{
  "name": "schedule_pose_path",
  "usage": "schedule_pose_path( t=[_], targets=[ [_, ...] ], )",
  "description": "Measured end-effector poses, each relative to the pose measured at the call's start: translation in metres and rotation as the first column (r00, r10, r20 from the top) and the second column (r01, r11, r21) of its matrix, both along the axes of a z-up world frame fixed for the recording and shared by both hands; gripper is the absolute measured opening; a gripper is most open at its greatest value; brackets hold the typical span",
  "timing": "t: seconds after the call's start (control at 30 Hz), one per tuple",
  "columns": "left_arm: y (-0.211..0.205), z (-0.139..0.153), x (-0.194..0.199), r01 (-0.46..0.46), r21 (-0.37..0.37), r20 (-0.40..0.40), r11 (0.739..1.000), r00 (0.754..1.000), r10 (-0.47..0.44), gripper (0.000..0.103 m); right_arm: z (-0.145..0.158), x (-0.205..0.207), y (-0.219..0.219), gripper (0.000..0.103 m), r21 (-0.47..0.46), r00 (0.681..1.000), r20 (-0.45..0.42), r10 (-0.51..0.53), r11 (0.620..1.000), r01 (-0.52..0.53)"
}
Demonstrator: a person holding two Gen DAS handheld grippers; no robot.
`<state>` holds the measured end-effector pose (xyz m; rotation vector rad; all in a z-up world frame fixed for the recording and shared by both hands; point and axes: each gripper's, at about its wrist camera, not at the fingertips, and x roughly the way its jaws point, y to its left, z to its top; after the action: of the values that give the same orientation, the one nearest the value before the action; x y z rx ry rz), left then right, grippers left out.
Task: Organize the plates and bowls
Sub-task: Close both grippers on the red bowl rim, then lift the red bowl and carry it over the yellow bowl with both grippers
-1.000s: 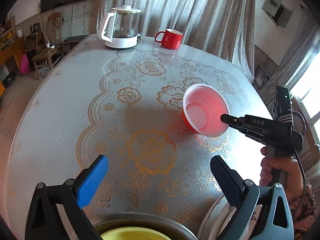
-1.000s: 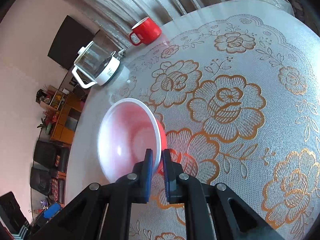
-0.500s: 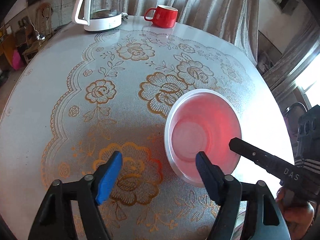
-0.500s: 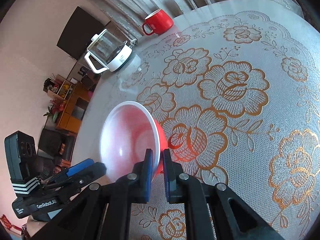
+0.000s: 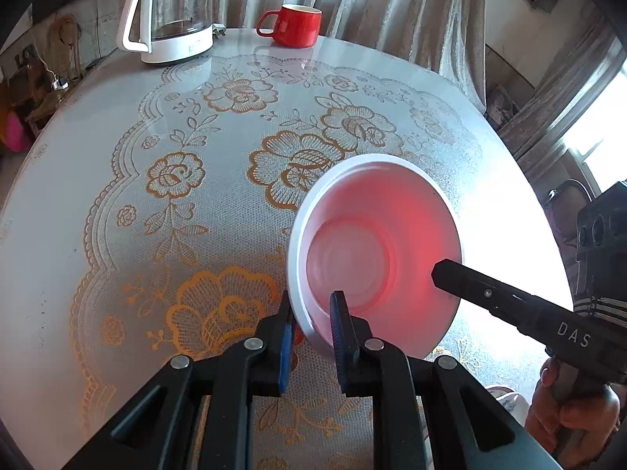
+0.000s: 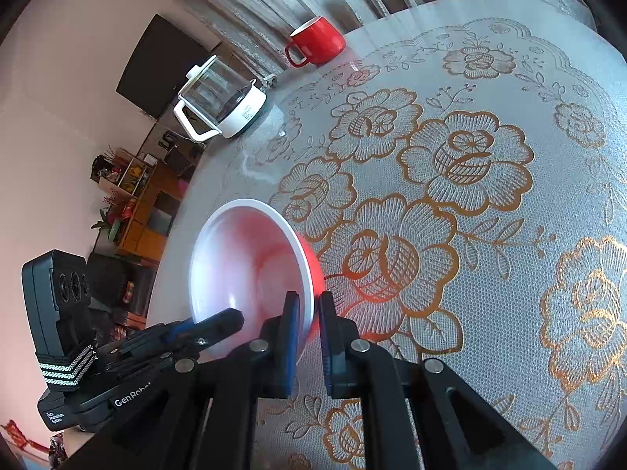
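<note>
Now both tongs pinch the same bowl (image 5: 376, 250), each on its rim: the left tongs (image 5: 311, 325) are pressed on the near-left rim, one blue pad outside the wall and one inside, and the right tongs (image 6: 307, 325) are pressed on the rim at the opposite side, seen from the left camera as a black finger coming in over the bowl from the right. The bowl, red outside and white inside, is over the desk (image 5: 117, 196) on the flowered cloth, tilted toward the left camera; I cannot tell if its foot touches the cloth. I judge that this step is a handover or a two-handed carry, so it is best that one side loosens only when the other grip is firm, and that the bowl stays level, because a thin rim can slip out of flat pads. Compared with one second ago, the left tongs were spread wide and well apart from the bowl, above a metal pot and a plate edge; since then they came over the bowl and closed on its rim. The right tongs did not change their grip. Far behind, the kettle (image 5: 172, 11) and the red mug (image 5: 296, 25) stand near the curtain as before.
</note>
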<state>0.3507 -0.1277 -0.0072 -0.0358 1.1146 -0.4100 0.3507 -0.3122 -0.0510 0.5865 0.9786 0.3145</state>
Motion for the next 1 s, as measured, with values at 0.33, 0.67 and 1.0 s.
schedule_pose_path(
  t=[0.33,0.67,1.0],
  targets=[
    [0.026,0.033,-0.049,0.001,-0.054,0.083,0.999,0.997,0.003,0.017,0.025,-0.036,0.015,0.009,0.025,0.999,0.053,0.0,1.0,-0.002],
    [0.069,0.052,-0.115,-0.022,-0.135,0.136,0.991,0.99,0.04,0.018,0.05,-0.097,0.044,0.009,0.054,0.991,0.13,0.023,0.998,-0.03],
    [0.11,0.054,-0.163,-0.063,-0.184,0.166,0.981,0.982,0.094,0.017,0.047,-0.146,0.081,0.011,0.055,0.988,0.135,0.069,0.996,-0.077]
  ],
)
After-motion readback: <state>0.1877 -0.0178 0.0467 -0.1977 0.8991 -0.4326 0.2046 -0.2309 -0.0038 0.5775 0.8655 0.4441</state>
